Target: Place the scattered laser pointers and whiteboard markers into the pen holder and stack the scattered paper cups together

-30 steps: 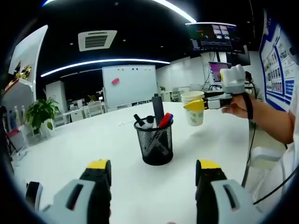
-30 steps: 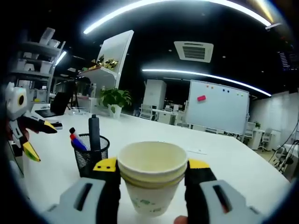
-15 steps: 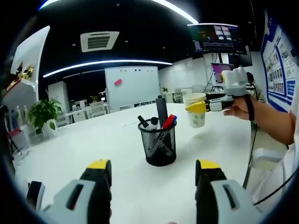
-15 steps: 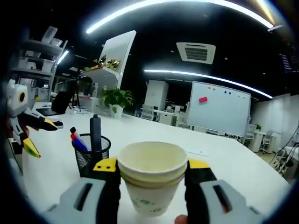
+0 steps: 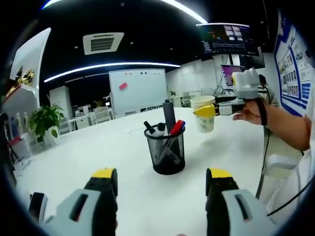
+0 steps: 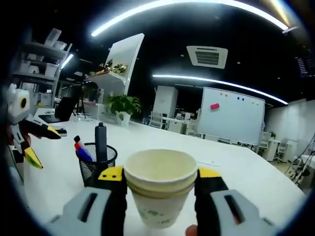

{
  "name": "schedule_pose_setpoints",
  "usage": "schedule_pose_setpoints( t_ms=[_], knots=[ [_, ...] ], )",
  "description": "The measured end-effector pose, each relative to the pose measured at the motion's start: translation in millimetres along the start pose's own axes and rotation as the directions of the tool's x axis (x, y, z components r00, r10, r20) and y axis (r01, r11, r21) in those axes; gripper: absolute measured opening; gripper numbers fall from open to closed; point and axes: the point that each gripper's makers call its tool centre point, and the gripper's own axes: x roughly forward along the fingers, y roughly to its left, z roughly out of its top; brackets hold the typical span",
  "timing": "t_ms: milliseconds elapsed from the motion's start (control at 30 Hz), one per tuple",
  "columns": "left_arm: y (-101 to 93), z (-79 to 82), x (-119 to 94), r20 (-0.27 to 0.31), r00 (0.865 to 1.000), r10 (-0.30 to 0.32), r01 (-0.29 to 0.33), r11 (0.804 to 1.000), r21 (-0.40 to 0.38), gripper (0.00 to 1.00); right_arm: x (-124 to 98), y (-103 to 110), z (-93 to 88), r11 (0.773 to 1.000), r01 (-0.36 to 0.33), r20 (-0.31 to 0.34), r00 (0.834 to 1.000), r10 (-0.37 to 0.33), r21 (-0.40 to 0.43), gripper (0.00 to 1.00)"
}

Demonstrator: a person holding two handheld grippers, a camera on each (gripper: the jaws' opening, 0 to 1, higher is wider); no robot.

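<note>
Two views: we go through them one at a time.
Left gripper view: we see the black mesh pen holder (image 5: 165, 153) standing on the white table (image 5: 98, 147), full of markers (image 5: 169, 118). Our left gripper (image 5: 160, 183) is wide apart, holding nothing.
Right gripper view: our right gripper (image 6: 160, 178) squeezes the stacked paper cups (image 6: 160, 184); the top cup has nothing inside. The pen holder sits to the left.

1. My left gripper (image 5: 160, 183) hovers over the white table (image 5: 98, 147), jaws apart, nothing between them.
2. Mesh pen holder (image 5: 167, 150) stands ahead, markers inside.
3. My right gripper (image 5: 216, 109) clamps stacked paper cups (image 5: 204, 115) beyond.
</note>
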Motion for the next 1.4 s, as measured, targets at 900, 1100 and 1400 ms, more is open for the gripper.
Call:
schedule_pose_setpoints(
  t_ms=[900, 1100, 1400],
  knots=[
    [-0.2, -4.8, -0.6, -0.007, 1.000, -0.004, 0.004, 1.000, -0.009, 0.74, 4.3, -0.1, -5.5, 0.999, 0.015, 0.006, 1.000, -0.015, 0.036, 0.55],
    [-0.3, -5.5, -0.6, -0.008, 1.000, -0.005, 0.005, 1.000, -0.009, 0.74, 5.2, 0.8, -5.7, 0.999, 0.015, 0.010, 1.000, -0.016, 0.034, 0.55],
    [0.3, -5.1, -0.6, -0.007, 1.000, -0.001, 0.001, 1.000, -0.011, 0.74, 6.6, 0.3, -7.2, 0.999, 0.025, 0.015, 1.000, -0.025, 0.039, 0.55]
  ],
)
